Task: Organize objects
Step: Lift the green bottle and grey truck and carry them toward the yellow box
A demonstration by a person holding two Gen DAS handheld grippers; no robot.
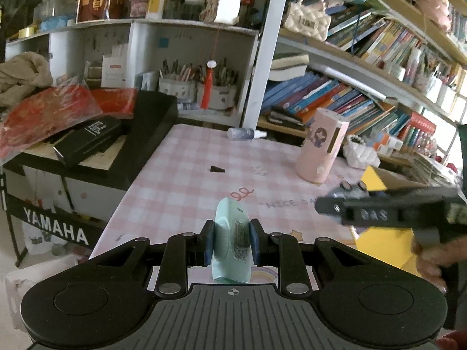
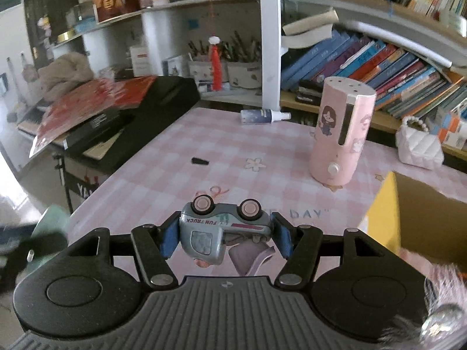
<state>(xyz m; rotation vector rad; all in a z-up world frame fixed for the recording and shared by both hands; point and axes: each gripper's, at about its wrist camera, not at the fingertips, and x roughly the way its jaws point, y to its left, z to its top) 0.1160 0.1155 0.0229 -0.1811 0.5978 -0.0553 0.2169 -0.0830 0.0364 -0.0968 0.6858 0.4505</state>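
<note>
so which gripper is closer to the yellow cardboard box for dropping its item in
Right. The right gripper, shut on the grey toy truck, sits beside the yellow cardboard box; the left gripper holds a mint-green case farther away.

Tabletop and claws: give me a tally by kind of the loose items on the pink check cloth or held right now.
Held in claws: 2, mint green case in the left claw, toy truck in the right claw
Spray bottle: 1
Pink cylinder humidifier: 1
White quilted bag: 1
Small black piece: 1
Yellow cardboard box: 1
Total: 7
</note>
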